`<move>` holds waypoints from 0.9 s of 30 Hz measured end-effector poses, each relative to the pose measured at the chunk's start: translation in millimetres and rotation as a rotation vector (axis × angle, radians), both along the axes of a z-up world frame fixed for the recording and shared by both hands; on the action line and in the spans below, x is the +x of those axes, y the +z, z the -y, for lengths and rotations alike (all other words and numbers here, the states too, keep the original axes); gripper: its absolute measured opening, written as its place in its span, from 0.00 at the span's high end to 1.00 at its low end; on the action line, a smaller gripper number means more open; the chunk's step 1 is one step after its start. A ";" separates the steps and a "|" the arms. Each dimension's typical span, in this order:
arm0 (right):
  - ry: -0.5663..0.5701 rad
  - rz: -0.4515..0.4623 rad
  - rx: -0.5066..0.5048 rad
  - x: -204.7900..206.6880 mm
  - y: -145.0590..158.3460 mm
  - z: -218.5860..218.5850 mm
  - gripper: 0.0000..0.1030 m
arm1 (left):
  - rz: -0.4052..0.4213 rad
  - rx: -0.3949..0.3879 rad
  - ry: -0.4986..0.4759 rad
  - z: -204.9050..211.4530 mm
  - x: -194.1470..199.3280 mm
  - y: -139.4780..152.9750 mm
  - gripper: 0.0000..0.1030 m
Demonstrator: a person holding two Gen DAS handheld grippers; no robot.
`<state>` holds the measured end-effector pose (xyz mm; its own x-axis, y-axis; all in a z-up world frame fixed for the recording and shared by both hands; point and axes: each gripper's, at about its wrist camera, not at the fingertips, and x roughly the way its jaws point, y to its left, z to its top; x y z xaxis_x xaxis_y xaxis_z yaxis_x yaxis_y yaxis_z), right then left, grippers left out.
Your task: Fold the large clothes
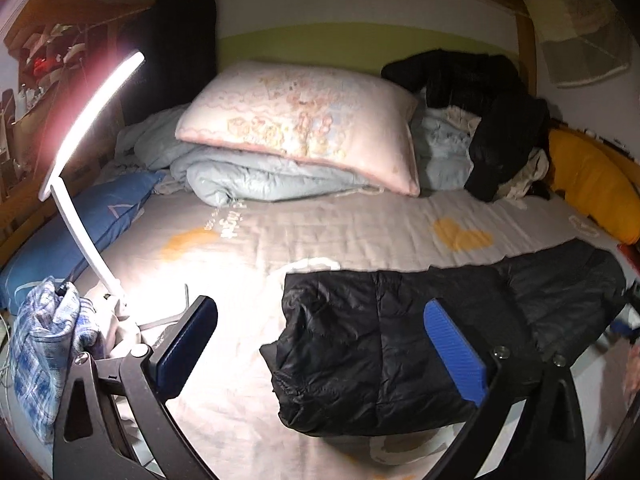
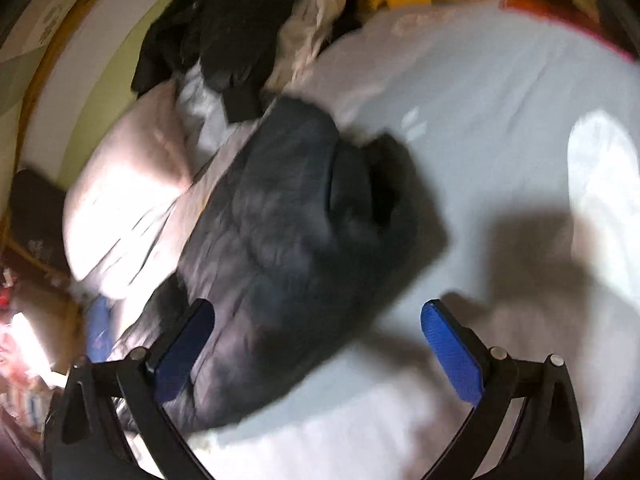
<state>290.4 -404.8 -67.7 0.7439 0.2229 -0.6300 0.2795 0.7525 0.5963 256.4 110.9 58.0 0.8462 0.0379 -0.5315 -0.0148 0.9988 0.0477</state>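
A black puffy jacket (image 1: pixel 400 340) lies folded over on the grey bed sheet (image 1: pixel 320 232), stretching from the middle to the right. My left gripper (image 1: pixel 320 348) hangs just above its left end, jaws wide apart, nothing pressed between the blue pads (image 1: pixel 452 352). In the right wrist view the same jacket (image 2: pixel 288 248) lies blurred on the sheet (image 2: pixel 500 100), running from lower left toward the centre. My right gripper (image 2: pixel 316 352) is open above its near end and holds nothing.
A lit white desk lamp (image 1: pixel 92 152) stands at the left by a plaid cloth (image 1: pixel 40 352). A pink pillow (image 1: pixel 304 120) on a pale blue quilt (image 1: pixel 240 180), a dark clothes pile (image 1: pixel 480 120) and a yellow cushion (image 1: pixel 592 184) fill the far side.
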 end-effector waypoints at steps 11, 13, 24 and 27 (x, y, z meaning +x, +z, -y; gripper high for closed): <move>-0.080 -0.025 -0.022 24.1 -8.4 8.2 0.49 | -0.183 0.082 0.025 16.3 26.4 -57.8 0.00; -0.061 -0.035 -0.064 28.3 -4.1 6.1 0.67 | -0.263 0.000 0.004 12.4 30.0 -69.1 0.00; -0.033 0.097 -0.354 10.5 76.4 37.9 0.83 | -0.351 -0.305 -0.092 -9.1 12.2 -85.0 0.00; -0.023 0.117 -0.410 3.1 88.2 40.2 0.83 | -0.417 -0.413 -0.234 0.4 16.3 -98.5 0.01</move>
<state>293.5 -445.0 20.5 0.8176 -0.0461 -0.5739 0.2472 0.9284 0.2776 272.7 110.5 -40.6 0.5262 -0.4015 -0.7496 0.1429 0.9107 -0.3875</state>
